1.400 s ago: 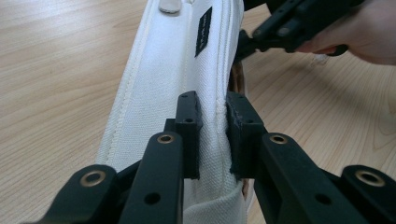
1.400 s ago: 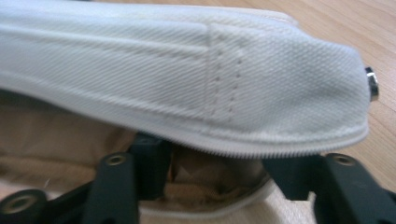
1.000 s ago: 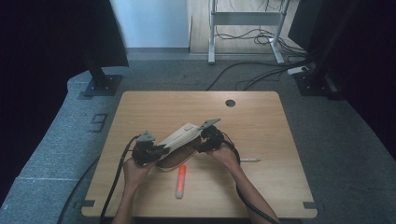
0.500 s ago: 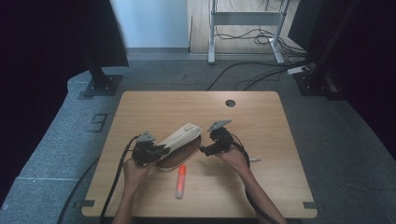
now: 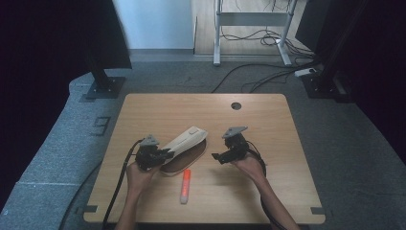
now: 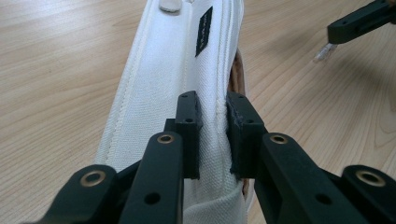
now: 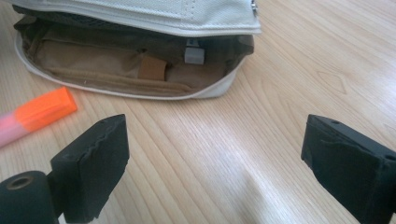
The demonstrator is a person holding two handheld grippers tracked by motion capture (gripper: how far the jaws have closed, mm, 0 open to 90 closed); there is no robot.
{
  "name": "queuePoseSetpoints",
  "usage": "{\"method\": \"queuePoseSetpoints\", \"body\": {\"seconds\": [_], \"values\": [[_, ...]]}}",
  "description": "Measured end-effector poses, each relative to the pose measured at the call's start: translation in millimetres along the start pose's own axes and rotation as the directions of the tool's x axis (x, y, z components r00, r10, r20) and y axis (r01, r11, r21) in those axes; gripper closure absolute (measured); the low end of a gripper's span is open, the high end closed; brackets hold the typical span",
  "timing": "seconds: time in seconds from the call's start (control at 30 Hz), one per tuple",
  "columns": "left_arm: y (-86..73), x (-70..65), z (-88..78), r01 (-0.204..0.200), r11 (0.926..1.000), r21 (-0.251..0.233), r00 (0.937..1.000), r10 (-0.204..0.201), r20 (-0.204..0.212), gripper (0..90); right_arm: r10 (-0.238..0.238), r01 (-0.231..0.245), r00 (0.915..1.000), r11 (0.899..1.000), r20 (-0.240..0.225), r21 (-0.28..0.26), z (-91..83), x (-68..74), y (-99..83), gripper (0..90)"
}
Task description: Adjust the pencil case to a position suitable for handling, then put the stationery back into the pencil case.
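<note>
A white fabric pencil case (image 5: 184, 143) lies in the middle of the wooden table (image 5: 268, 120) with its flap lifted. My left gripper (image 5: 160, 155) is shut on the edge of that flap (image 6: 177, 70), its pads (image 6: 189, 116) pinching the seam and holding the flap up. The case's brown inside (image 7: 140, 70) shows under the flap. An orange marker (image 5: 185, 186) lies on the table in front of the case. My right gripper (image 5: 218, 155) hovers to the right of the case. Its jaws have just been opening and now stand wide, with nothing between them (image 7: 215, 140).
A round cable hole (image 5: 236, 106) sits near the table's far edge. A small pale object (image 6: 324, 49) lies on the wood below the right gripper's jaw. Dark stands and cables are on the floor beyond the table.
My right gripper has let go at the case's right end, opened wide and drawn away to the right. The left gripper and the flap have stayed put.
</note>
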State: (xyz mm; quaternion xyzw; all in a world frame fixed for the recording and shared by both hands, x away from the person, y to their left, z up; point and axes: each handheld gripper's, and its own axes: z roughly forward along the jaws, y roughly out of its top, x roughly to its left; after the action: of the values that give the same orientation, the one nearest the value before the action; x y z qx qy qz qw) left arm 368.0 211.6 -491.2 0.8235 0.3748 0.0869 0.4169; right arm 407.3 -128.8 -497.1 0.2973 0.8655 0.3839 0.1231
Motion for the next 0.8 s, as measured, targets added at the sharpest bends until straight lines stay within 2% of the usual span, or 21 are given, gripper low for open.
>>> {"method": "queuePoseSetpoints", "body": {"seconds": [0.23,0.47,0.67,0.73,0.8], "values": [[-0.1,0.2,0.1,0.000,1.0000,0.000,1.0000,0.000,0.000,76.5,0.005,-0.005,0.9999,1.000,0.015,-0.008,-14.6,-5.4,-12.4,7.3],[-0.2,-0.1,0.3,0.001,1.0000,0.001,1.0000,-0.001,0.000,76.5,0.041,-0.040,0.9987,0.999,0.032,-0.005,-30.6,-13.3,-28.6,10.1],[-0.2,0.8,0.2,0.005,1.0000,0.001,1.0000,-0.005,0.005,76.5,0.074,-0.075,0.9952,0.997,0.064,0.006,-48.0,-22.2,-46.6,12.3],[-0.3,0.8,0.4,0.004,1.0000,0.000,1.0000,-0.004,0.005,76.5,0.076,-0.076,0.9951,0.997,0.064,0.008,-49.6,-23.1,-48.7,12.4],[-0.3,1.0,0.6,0.006,1.0000,0.000,1.0000,-0.006,0.005,76.5,0.094,-0.094,0.9937,0.996,0.061,-0.001,-56.6,-26.9,-58.2,13.0]]}}
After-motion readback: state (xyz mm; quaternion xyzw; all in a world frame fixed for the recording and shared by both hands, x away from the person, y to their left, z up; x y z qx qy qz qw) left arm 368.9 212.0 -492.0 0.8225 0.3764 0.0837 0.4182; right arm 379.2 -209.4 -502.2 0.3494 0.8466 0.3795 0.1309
